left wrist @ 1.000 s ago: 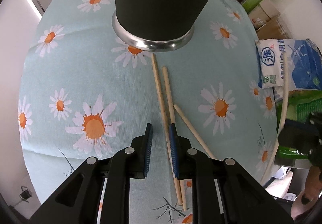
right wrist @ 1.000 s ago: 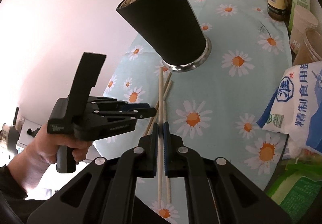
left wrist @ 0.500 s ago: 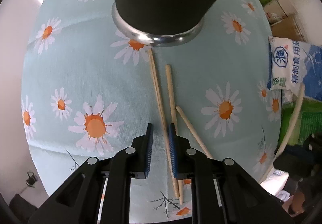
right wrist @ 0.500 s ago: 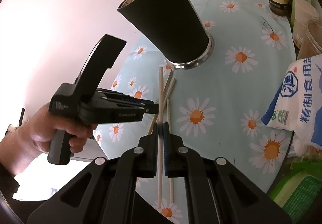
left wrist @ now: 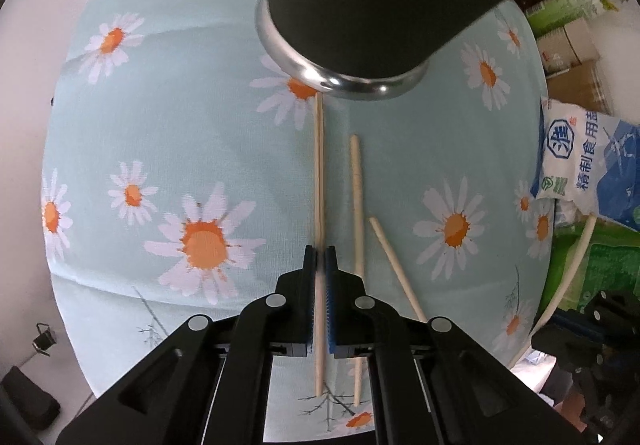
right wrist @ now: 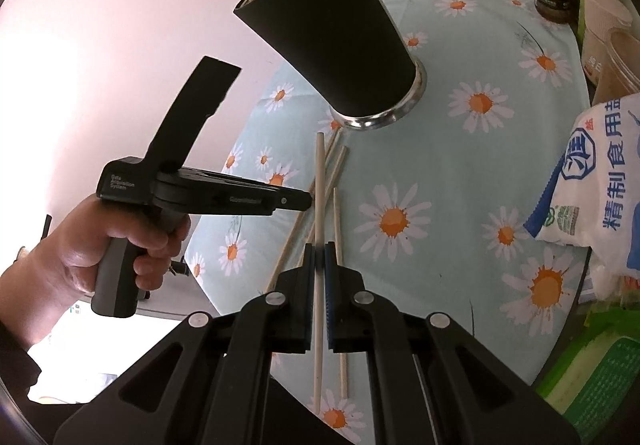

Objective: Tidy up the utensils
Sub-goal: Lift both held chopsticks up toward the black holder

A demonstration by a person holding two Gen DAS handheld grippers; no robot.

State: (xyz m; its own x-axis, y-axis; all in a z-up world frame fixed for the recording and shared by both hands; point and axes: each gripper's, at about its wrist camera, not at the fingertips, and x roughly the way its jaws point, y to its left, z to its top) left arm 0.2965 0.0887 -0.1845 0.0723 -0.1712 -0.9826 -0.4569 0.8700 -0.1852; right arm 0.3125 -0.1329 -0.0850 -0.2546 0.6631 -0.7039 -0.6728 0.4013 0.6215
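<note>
Left wrist view: left gripper pinching thin pale wooden chopstick, jaws just closed on it; far tip near steel base of black tapered cup. Two more chopsticks lie to right on daisy-print tablecloth.

Right wrist view: right gripper clamps second chopstick, clear of cloth. Step: pickup. Next move, likely: lift, tip upright, drop into cup.
</note>
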